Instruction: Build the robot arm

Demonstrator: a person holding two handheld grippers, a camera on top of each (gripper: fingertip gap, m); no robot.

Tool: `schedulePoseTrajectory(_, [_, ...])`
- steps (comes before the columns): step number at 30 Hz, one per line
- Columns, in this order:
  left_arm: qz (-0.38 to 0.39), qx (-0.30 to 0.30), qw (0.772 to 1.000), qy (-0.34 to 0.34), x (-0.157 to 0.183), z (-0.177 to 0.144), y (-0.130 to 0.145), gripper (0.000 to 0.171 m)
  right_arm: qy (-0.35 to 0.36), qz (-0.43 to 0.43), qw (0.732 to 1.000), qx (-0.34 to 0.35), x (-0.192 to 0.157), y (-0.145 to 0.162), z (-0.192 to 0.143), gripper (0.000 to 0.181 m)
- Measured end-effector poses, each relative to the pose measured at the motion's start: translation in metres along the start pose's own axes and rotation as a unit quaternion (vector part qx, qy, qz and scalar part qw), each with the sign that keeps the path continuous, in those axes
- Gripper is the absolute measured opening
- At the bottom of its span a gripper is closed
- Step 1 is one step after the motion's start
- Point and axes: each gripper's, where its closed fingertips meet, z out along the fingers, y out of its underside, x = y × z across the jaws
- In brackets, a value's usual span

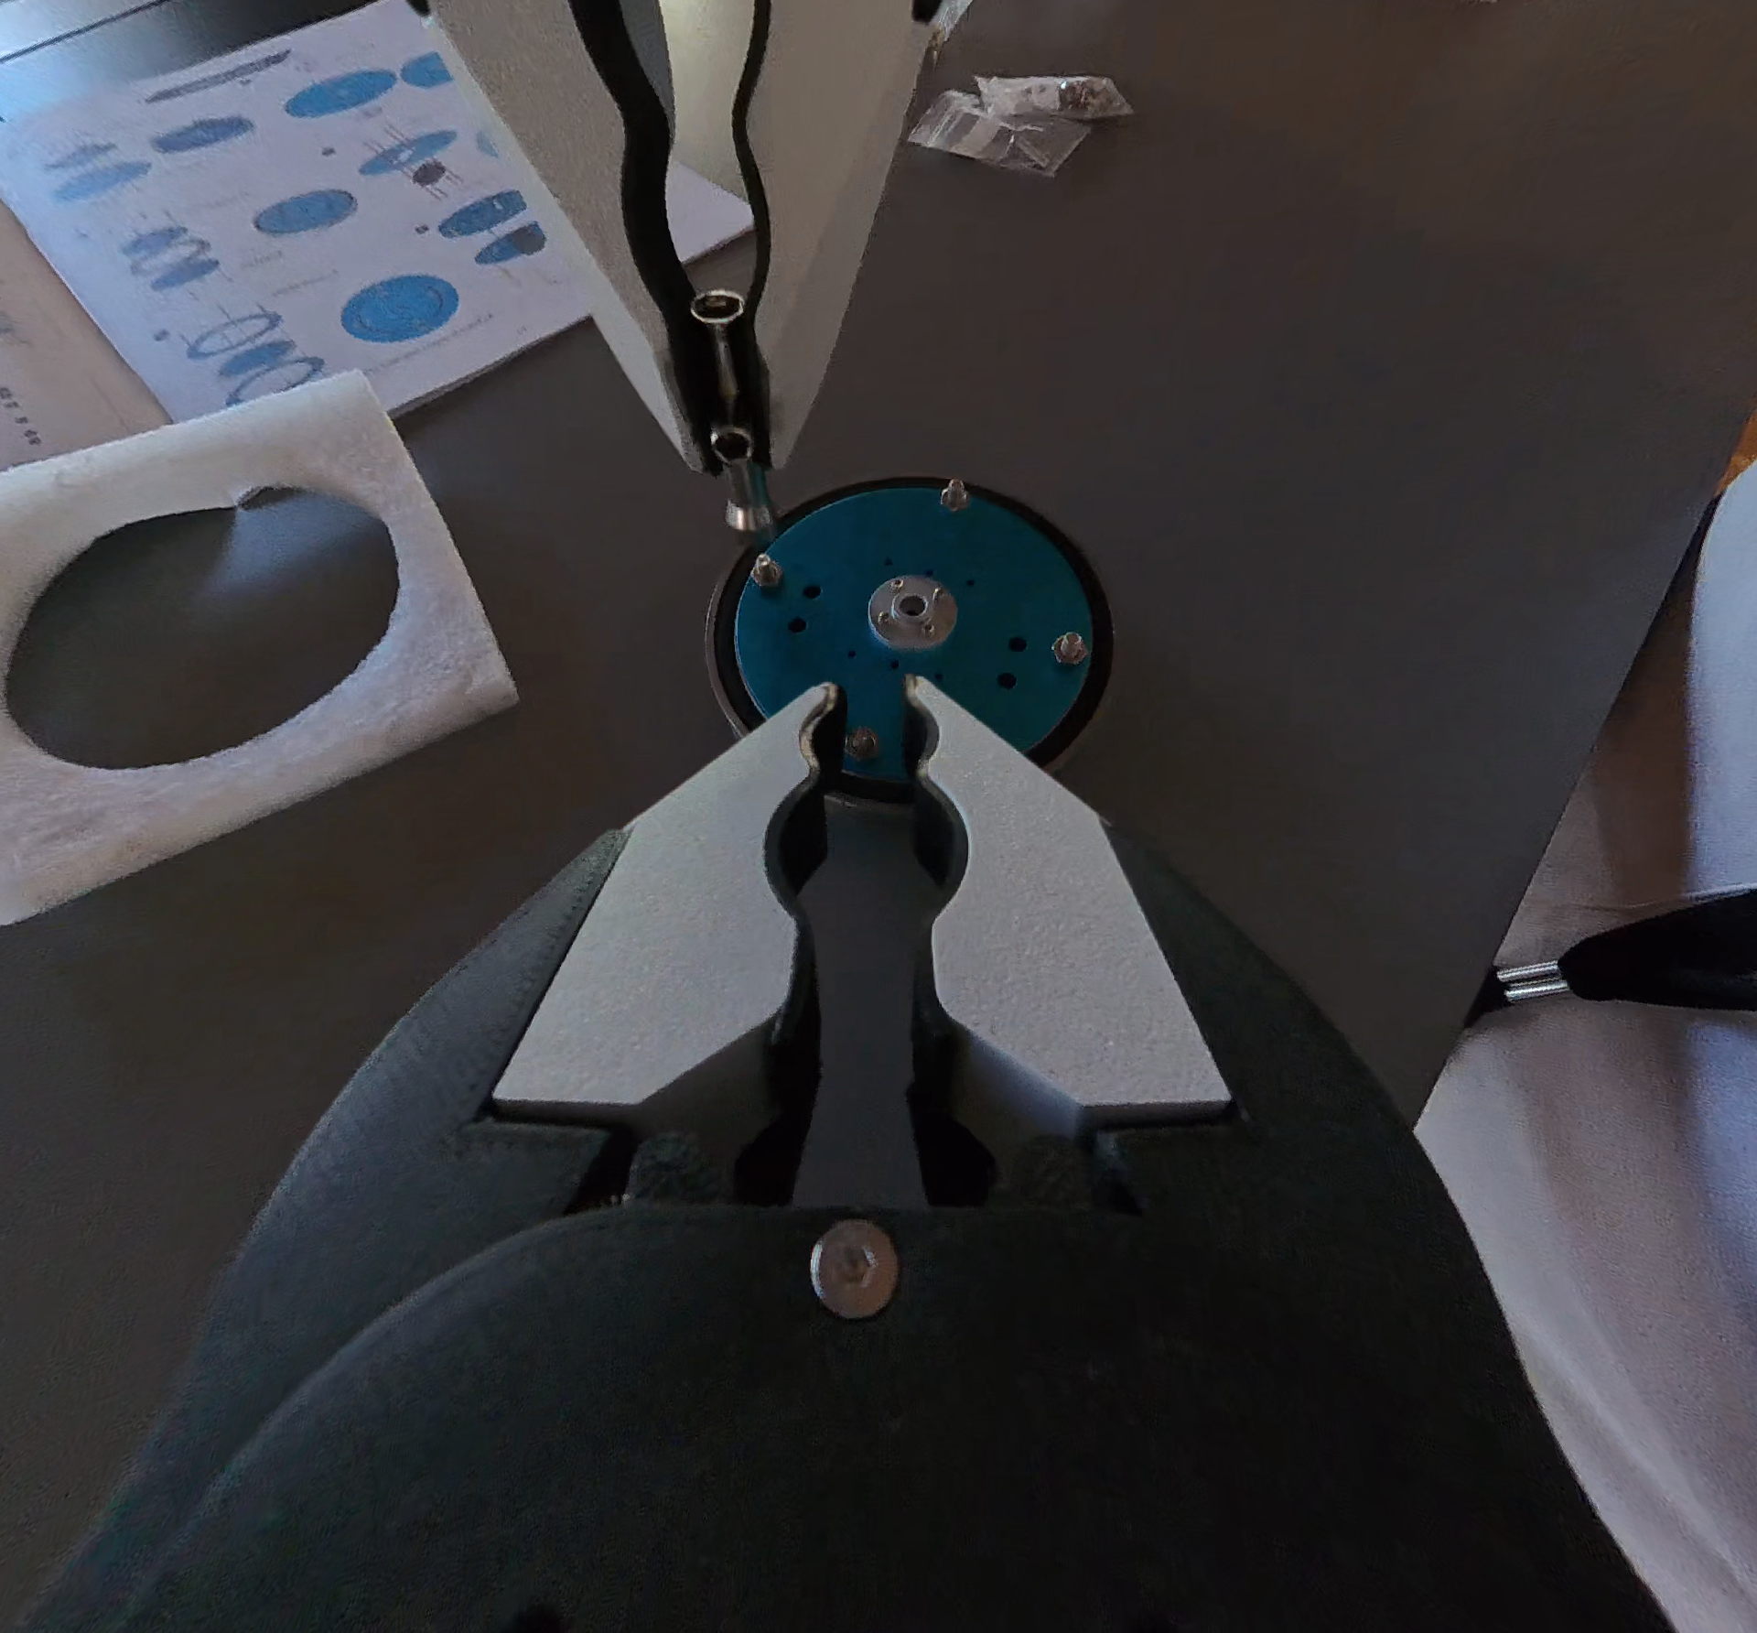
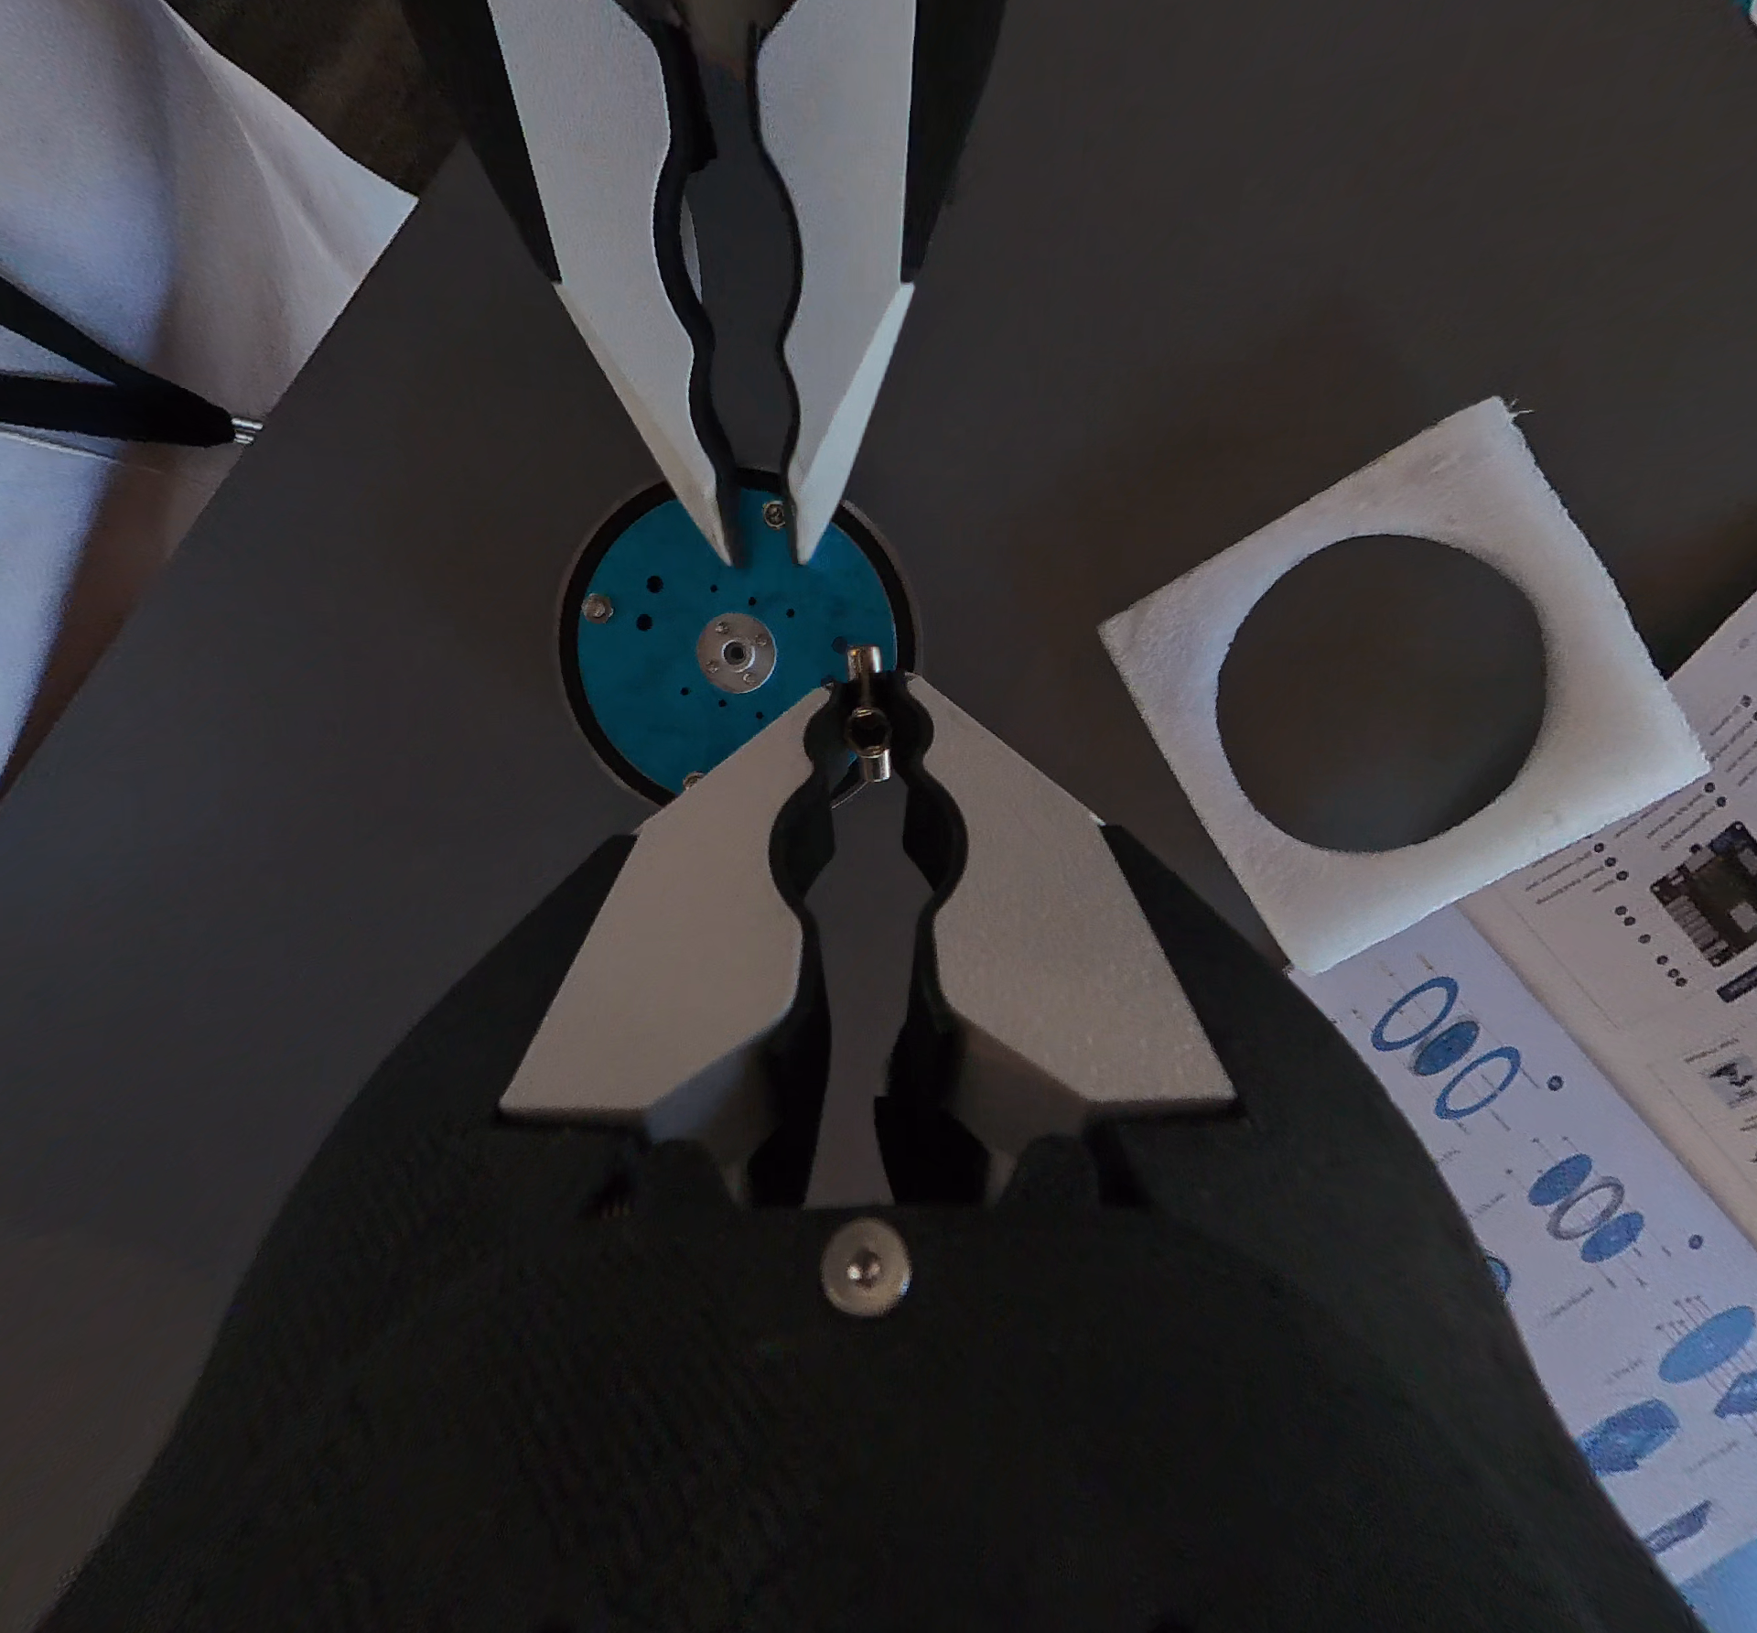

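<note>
1. Your left gripper (image 1: 870, 693) sits over the near edge of the blue disc (image 1: 960, 579); its fingers stand slightly apart, astride the rim where a small screw (image 1: 861, 741) shows between them; whether the pads actually press the disc you cannot tell, since the fingertips hide the contact.
2. Your right gripper (image 2: 865, 684) is closed on a small cross-shaped metal socket wrench (image 2: 867, 712); in the left wrist view the same tool (image 1: 724, 380) hangs from its tips, the lower end just at the disc's far rim; whether it touches is unclear.
3. The disc lies flat on the dark grey table (image 1: 1283, 446), inside a black ring (image 1: 1103, 627); a silver hub (image 1: 908, 608) marks its centre; 4 studs stand near its edge, 1 half hidden by your left fingers.
4. A white foam square (image 1: 238, 636) with a round cut-out lies beside it; printed sheets (image 1: 285, 189) are cut off by the frame edge; the clear plastic bags (image 1: 1017, 118) are too small to make out their contents.
</note>
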Motion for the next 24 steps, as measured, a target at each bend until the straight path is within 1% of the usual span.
schedulePoseTrajectory(2, [-0.008, -0.01, 1.0, -0.007, -0.003, -0.003, 0.004, 0.005, -0.004, -0.005, 1.0, -0.011, 0.001, 0.001, 0.002, 0.007])
schedulePoseTrajectory(7, [-0.004, -0.02, 1.0, -0.008, -0.002, -0.004, 0.005, 0.008, -0.016, -0.013, 0.999, -0.05, -0.001, 0.008, 0.01, 0.007])
schedulePoseTrajectory(9, [-0.002, -0.019, 1.0, -0.009, -0.002, -0.004, 0.005, 0.005, -0.02, -0.014, 0.998, -0.054, -0.002, 0.008, 0.012, 0.007])
schedulePoseTrajectory(15, [-0.015, -0.003, 1.0, 0.017, -0.001, -0.004, 0.005, 0.005, -0.021, -0.034, 0.996, -0.081, -0.001, 0.008, 0.016, 0.007])
schedulePoseTrajectory(20, [-0.024, -0.002, 0.999, 0.034, 0.0, -0.004, 0.004, 0.005, -0.04, -0.079, 0.992, -0.089, -0.002, 0.009, 0.016, 0.007])
schedulePoseTrajectory(22, [-0.016, -0.002, 0.999, 0.037, 0.0, -0.003, 0.004, 0.004, -0.049, -0.131, 0.987, -0.079, -0.003, 0.009, 0.016, 0.007])
schedulePoseTrajectory(24, [-0.01, -0.003, 0.999, 0.043, 0.0, -0.003, 0.004, 0.005, -0.061, -0.162, 0.982, -0.071, -0.003, 0.01, 0.016, 0.007])
